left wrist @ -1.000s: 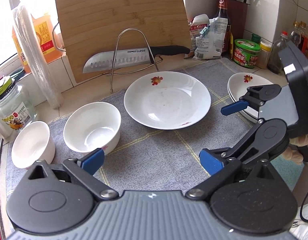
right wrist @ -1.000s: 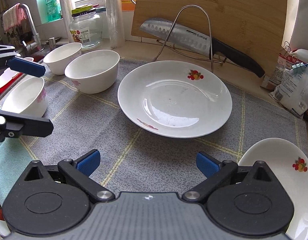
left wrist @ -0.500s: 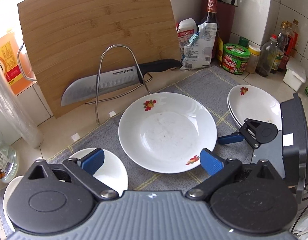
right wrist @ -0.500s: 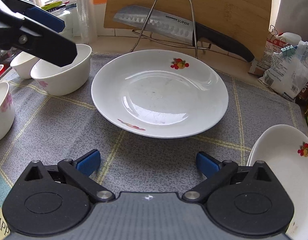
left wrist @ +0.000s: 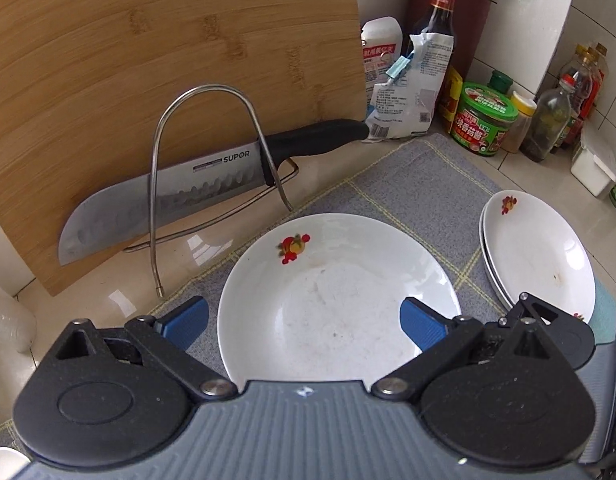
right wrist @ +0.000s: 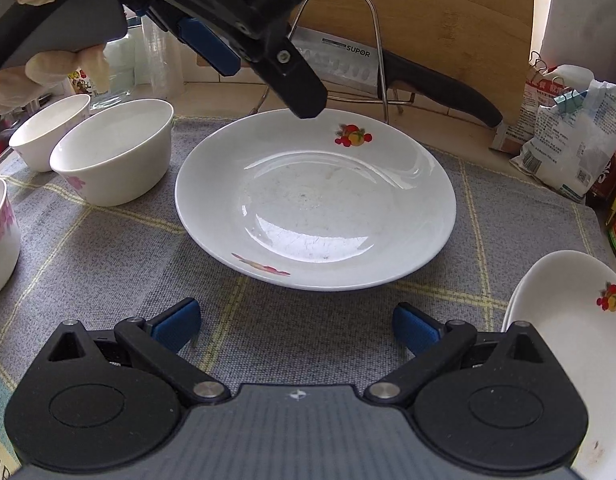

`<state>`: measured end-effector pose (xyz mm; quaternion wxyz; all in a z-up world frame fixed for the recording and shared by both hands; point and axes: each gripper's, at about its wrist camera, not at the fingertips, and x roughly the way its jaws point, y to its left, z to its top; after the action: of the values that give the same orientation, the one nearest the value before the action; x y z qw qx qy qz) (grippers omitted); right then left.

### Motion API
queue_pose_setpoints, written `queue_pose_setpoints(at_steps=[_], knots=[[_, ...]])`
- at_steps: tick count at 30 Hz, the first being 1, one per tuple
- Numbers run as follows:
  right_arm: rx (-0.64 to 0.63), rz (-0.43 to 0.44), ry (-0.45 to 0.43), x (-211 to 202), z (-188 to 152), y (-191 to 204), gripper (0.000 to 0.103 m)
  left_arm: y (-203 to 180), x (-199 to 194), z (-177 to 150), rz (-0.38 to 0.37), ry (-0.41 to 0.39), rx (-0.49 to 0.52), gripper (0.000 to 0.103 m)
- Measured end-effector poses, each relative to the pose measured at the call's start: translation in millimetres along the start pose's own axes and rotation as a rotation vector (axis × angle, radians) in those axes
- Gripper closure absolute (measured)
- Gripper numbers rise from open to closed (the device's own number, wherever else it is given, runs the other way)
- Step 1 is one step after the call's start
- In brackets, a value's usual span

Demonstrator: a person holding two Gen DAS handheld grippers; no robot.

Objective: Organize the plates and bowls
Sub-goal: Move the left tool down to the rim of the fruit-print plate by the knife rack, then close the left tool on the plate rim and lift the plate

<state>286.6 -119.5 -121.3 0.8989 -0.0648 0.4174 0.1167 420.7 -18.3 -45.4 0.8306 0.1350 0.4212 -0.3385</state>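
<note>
Approach step: left gripper point(left wrist: 303, 322) above wide white fruit-print plate point(right wrist: 316, 204), right gripper point(right wrist: 295, 326) near it; both fingers wide apart, empty. Next: pinch plate rim.

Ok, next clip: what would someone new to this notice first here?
Probably the large white plate with a red fruit print, lying centre on the grey checked mat, with the open left gripper hovering right over it. Behind it, a big steel knife with a black handle rests in a wire rack against the bamboo cutting board. White bowls sit to the left, stacked plates to the right.
</note>
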Motion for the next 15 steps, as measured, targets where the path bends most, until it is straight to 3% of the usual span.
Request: queue_pose_setpoints(at_steps=[15], knots=[[0.009,-0.013,-0.012,8,7,-7,0.000,12,53,21,-0.017,0.091,-0.017,0.003]])
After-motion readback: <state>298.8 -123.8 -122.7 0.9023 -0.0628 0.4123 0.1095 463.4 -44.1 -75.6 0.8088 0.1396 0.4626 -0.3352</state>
